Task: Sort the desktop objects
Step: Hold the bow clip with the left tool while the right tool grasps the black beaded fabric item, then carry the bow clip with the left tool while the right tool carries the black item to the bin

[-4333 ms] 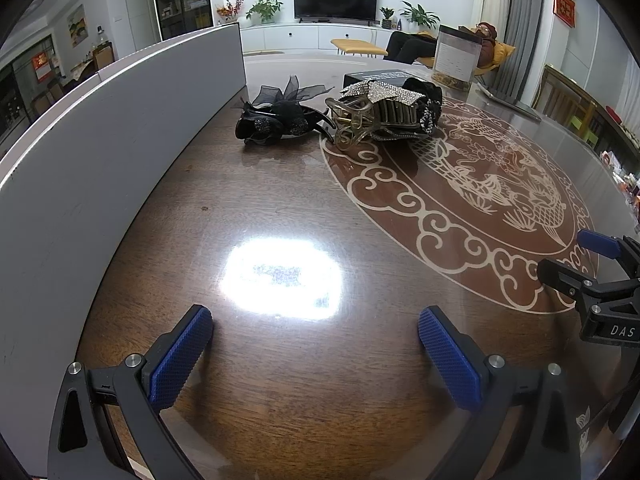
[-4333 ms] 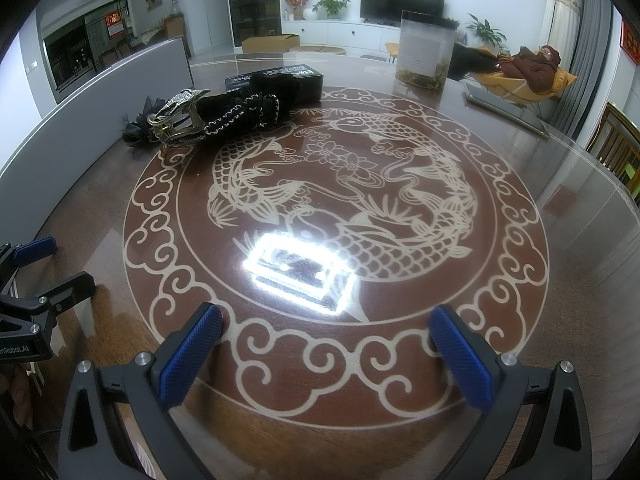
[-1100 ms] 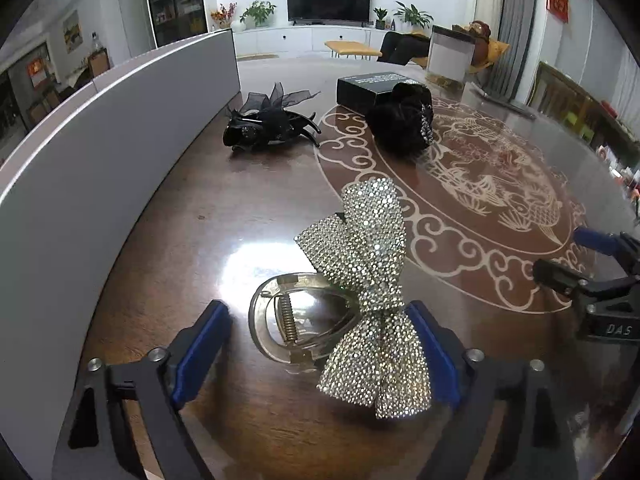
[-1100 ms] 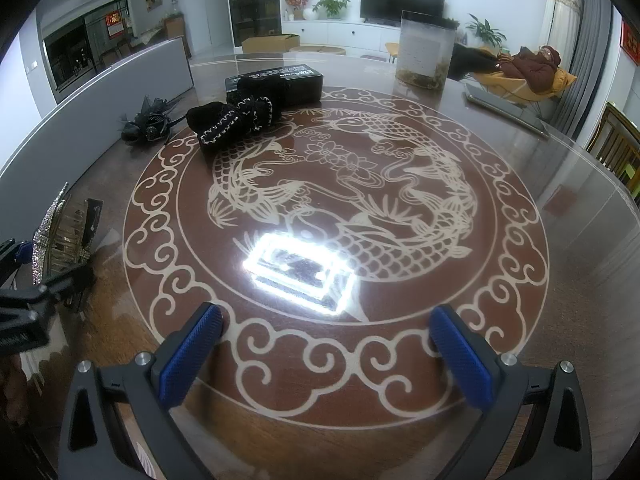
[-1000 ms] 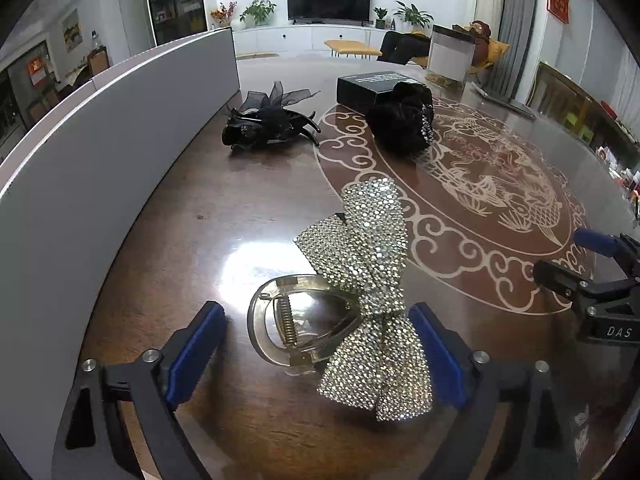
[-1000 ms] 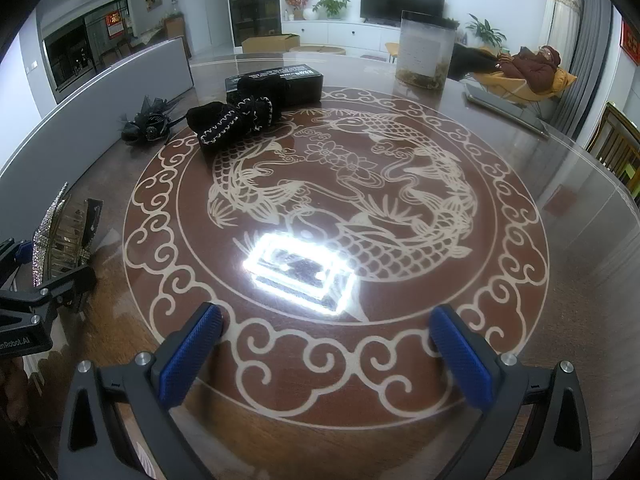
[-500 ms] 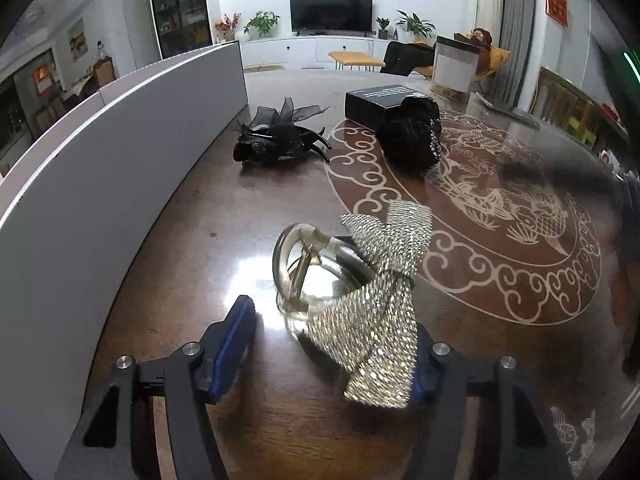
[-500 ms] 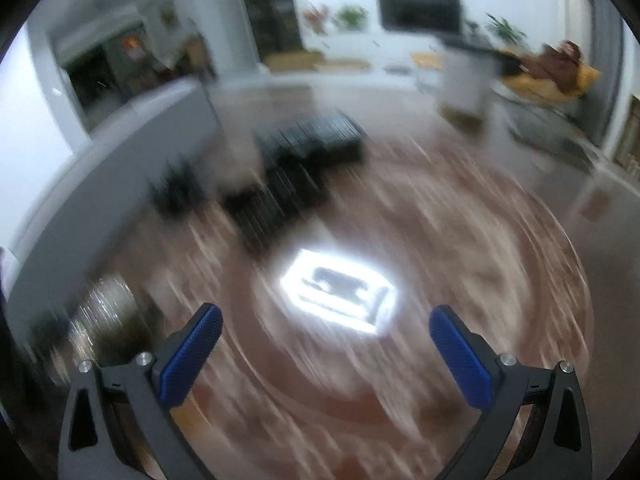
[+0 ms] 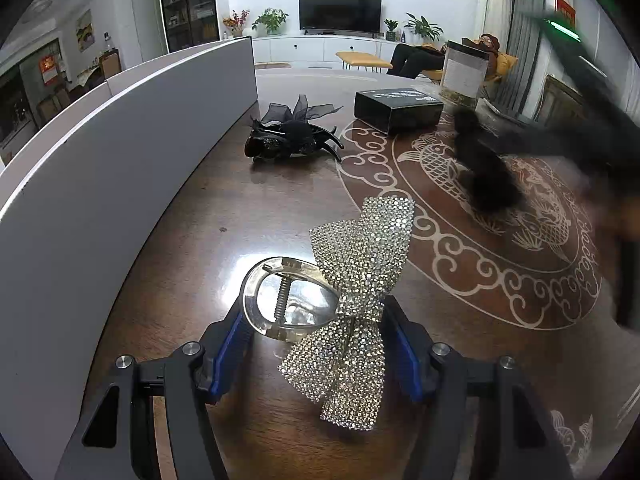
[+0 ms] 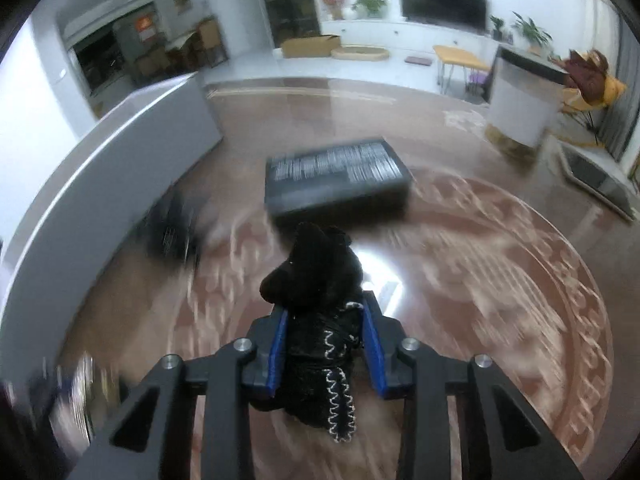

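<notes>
My left gripper (image 9: 316,344) is shut on a rhinestone bow hair claw (image 9: 352,280), its blue pads pressing the clear clip and the bow, just above the dark wooden table (image 9: 208,240). My right gripper (image 10: 324,344) is shut on a black velvet scrunchie with white stitching (image 10: 320,300); it also shows blurred in the left wrist view (image 9: 484,172), over the table's carp pattern. A black ribbon hair claw (image 9: 292,136) lies further back on the table.
A black box (image 9: 398,109) lies behind the scrunchie and shows in the right wrist view too (image 10: 336,178). A white partition (image 9: 100,168) curves along the table's left side. A clear jar (image 9: 462,74) stands at the far right.
My left gripper has closed on the rhinestone bow claw. My right gripper swung forward across the table and shut on the black scrunchie, which has come away from beside the box.
</notes>
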`<state>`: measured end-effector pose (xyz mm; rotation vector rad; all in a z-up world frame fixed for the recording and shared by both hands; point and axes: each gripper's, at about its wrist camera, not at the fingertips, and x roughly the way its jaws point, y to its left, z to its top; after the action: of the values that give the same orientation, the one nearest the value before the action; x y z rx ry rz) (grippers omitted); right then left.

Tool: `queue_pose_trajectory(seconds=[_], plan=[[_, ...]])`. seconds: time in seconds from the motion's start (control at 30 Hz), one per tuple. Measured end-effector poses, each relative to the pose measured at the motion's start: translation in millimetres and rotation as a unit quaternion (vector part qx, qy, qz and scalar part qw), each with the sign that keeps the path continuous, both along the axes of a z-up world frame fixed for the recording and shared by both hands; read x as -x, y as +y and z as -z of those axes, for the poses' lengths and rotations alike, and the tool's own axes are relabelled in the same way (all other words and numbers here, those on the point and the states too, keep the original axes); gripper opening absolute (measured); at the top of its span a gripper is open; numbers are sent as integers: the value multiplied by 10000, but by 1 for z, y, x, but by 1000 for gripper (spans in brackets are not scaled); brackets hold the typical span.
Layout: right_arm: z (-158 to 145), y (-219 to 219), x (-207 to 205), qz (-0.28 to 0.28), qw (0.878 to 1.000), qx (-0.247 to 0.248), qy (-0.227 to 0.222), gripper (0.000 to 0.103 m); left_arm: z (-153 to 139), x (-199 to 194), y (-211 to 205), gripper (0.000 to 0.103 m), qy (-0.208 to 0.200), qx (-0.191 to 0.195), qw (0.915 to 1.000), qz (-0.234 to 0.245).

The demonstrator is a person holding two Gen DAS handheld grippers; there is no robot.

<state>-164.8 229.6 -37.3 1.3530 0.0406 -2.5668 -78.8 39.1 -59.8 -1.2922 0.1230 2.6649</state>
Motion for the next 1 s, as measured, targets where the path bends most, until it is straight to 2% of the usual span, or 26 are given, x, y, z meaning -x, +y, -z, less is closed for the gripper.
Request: queue_pose_trajectory(seconds=[0.07,0.17,0.2,0.23,0.3,0.37,0.43,0.53,0.67,0.7,0.73,0.77,0.8,0.83,0.9,0.97,1.0], plan=[[3,18,-48,-151,9998,-88,-63,34,0,-2,2,63,2,-14,10000,74],[2,46,-97,-37,10000,3,-74,37,0,-5,9,63,5,23,9998,215],[1,52,-109,24,10000,-23,-24,45,0,-6,11,63,6,28,9996,265],[0,54,-117,75,9999,-94,33,70,-1,-7,12,63,6,13,9996,291],[-4,54,-127,138,9996,-151,207,103,-1,-8,14,64,7,41,9996,290],[-7,51,-132,141,9993,-79,345,103,0,-9,13,65,-2,37,9996,277],[-1,47,-134,316,9990,-198,259,103,0,-11,13,77,-41,80,9996,266],[9,42,-135,573,9980,-219,178,103,0,-12,10,82,-70,153,9997,169],[22,38,-134,573,9976,-373,132,103,1,-9,4,86,-157,42,9998,63],[24,38,-137,560,9975,-399,156,100,2,-8,4,86,-146,58,9998,75],[25,37,-137,493,9979,-393,166,92,2,-8,5,85,-138,51,9998,101],[25,36,-138,449,9977,-452,209,66,2,-8,7,84,-127,58,9998,149],[23,36,-140,421,9972,-533,313,40,1,-8,9,68,-71,44,9997,247],[22,38,-140,380,9979,-450,286,35,-1,-9,12,48,35,70,9994,339],[15,43,-146,386,9983,-304,307,35,-1,-13,15,47,59,77,9989,463],[1,47,-157,359,9982,-117,469,35,-5,-21,14,47,78,-101,9984,557],[-7,49,-164,326,9978,2,584,35,-13,-30,14,47,230,-185,9977,607]])
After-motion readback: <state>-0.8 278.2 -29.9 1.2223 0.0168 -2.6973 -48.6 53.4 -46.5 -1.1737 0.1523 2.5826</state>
